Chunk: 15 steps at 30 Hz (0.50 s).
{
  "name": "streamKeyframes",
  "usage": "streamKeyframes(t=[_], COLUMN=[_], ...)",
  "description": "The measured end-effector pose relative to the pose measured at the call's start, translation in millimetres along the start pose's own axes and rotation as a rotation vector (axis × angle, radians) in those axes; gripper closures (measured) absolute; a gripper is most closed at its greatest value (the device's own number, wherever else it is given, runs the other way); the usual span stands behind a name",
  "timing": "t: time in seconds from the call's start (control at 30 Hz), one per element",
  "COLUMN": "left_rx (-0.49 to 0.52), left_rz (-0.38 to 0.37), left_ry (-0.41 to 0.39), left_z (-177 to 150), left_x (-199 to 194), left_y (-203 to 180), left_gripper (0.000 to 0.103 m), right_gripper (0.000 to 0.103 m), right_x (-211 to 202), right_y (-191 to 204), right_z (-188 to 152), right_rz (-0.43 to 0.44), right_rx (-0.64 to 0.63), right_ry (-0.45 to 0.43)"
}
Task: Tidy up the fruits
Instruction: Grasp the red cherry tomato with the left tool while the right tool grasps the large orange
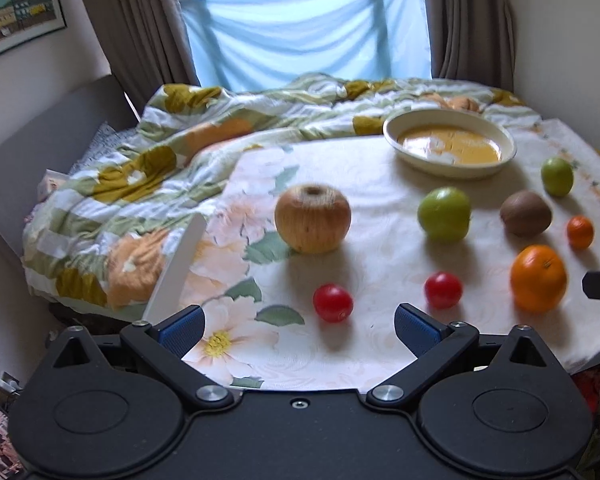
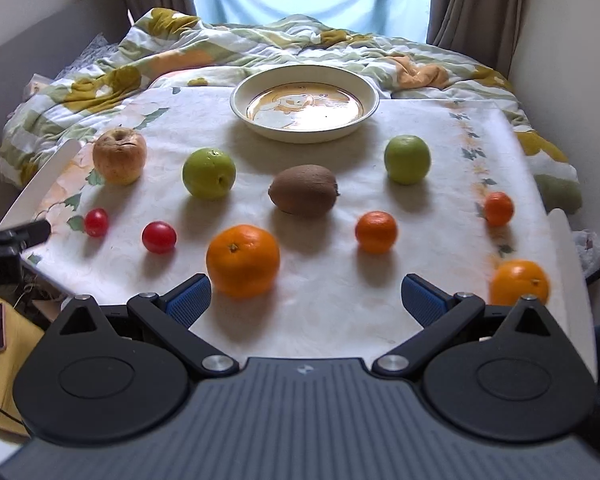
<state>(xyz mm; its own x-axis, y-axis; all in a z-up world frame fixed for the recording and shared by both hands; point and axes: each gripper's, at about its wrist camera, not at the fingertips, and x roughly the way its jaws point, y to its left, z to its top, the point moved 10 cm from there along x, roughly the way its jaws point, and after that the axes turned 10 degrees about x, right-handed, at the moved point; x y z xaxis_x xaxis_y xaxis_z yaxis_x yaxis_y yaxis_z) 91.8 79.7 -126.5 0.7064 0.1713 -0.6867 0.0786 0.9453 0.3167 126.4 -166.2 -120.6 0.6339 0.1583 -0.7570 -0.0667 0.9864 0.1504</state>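
Quilt [image 2: 260, 46] rumples behind bowl [image 2: 304, 108]; rightmost orange [image 2: 518, 282] partly hidden

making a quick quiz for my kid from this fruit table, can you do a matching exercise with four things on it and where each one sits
Things:
1. kiwi
2. bowl
3. yellowish apple
4. two red tomatoes

Places:
A. far middle of the cloth, nothing in it
B. near left, side by side
C. far left of the row behind the tomatoes
D. centre, between the two green apples

Pairs: 1-D, 2-A, 3-C, 4-B
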Motion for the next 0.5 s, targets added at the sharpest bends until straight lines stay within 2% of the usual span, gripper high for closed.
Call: streamKeyframes(t=[0.13,0.23,0.33,0.4,0.47,0.5], left_rx=[-0.004,-0.003,0.008,0.017,0.033,0.038], left_rz=[-0.034,-0.050,-0.067,-0.075,-0.095,-0.101], left_ry=[0.018,0.018,0.010,0.012,0.018,0.022], left_z=[-7,-9,-6,-4,-3,-2], left_x=[24,36,46,52,58,60], left_y=[-2,-5,-11,-14,-20,-22], left_gripper=[0.010,0.011,0.017,0.019,0.032,0.035], right_gripper=[0.000,0.000,0.000,0.000,0.000,0.000], right_x=[18,30,41,45,52,54], right_y=[10,17,22,26,31,33], right_z=[-4,-10,-14,-15,-17,-18], right_rz=[0.002,0.014,0.020,0.030,0.044,0.045], right_rx=[-0.010,-0.007,-0.001,0.000,-0.011,-0.017], right_ry=[-0.010,-0.002,-0.002,-0.002,0.002,0.004])
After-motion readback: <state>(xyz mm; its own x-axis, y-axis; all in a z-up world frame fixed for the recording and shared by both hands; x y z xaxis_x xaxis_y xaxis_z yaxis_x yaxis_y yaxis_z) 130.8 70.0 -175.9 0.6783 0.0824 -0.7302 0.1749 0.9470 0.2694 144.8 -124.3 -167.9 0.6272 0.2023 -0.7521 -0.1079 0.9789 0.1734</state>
